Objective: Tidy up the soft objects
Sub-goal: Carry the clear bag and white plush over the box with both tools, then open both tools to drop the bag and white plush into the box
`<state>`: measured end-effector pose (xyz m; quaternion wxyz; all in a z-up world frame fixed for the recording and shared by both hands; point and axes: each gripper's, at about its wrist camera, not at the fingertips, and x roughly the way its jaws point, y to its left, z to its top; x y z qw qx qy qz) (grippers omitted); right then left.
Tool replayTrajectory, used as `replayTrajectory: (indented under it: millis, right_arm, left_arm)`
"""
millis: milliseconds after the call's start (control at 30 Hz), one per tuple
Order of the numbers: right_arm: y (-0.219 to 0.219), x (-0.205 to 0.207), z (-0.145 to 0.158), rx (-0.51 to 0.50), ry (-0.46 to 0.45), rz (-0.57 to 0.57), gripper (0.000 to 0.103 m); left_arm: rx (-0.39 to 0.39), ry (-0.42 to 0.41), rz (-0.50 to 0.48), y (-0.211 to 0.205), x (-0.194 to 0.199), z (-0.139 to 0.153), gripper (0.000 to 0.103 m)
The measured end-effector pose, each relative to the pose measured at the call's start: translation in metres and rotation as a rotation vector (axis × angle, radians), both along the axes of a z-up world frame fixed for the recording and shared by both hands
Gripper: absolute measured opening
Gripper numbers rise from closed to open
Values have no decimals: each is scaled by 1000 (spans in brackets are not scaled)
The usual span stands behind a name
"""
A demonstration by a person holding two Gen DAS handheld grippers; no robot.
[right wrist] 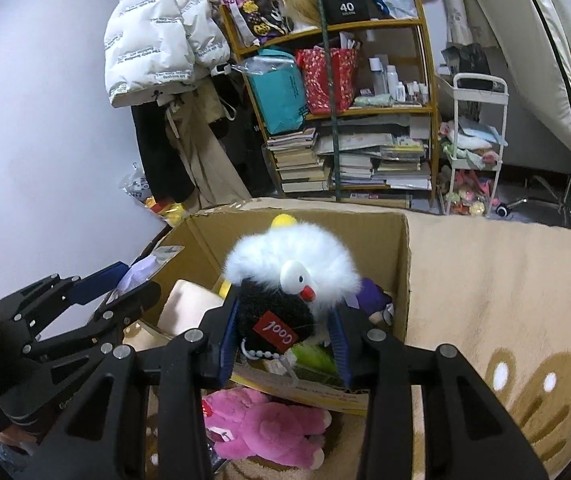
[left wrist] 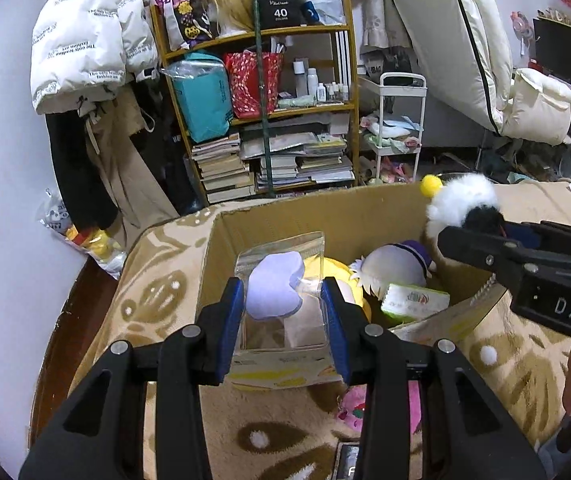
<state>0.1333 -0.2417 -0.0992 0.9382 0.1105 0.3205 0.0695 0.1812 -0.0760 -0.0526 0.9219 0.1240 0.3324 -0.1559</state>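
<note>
Both tools angle downward over the open cardboard box (left wrist: 325,216) standing on the patterned beige rug (right wrist: 505,280). Left tool (left wrist: 283,320) clamps a clear zip bag (left wrist: 281,288) holding a lavender soft piece, poised above the box's near wall. Right tool (right wrist: 283,340) grips a fluffy black-and-white bird plush (right wrist: 293,280) with a red tag, over the box's interior. A pink plush (right wrist: 269,424) lies on the rug just outside the box.

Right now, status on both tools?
Left tool shut on bagged plush. Right tool shut on fluffy bird. Both over box. Nothing blocking.
</note>
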Motion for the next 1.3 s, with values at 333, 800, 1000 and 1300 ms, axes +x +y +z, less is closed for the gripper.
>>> replayTrajectory:
  millis: [333,800,1000,1300]
  right_arm:
    - [0,-1,0,-8,12,-1,45]
    - [-3,-3,-2,-9,17,-14,63]
    - [-4,-3,-1,-9,14,-18,63]
    - [-9,-4,0,-5,25,-21,69]
  left_arm:
    - [1,27,7,2,3,-7,42]
    - [-15,-3,32,10,-1,4,61]
    - [-20,-18,48,15,-1,11,66]
    - [-7,-36,63,18,-4,15,77]
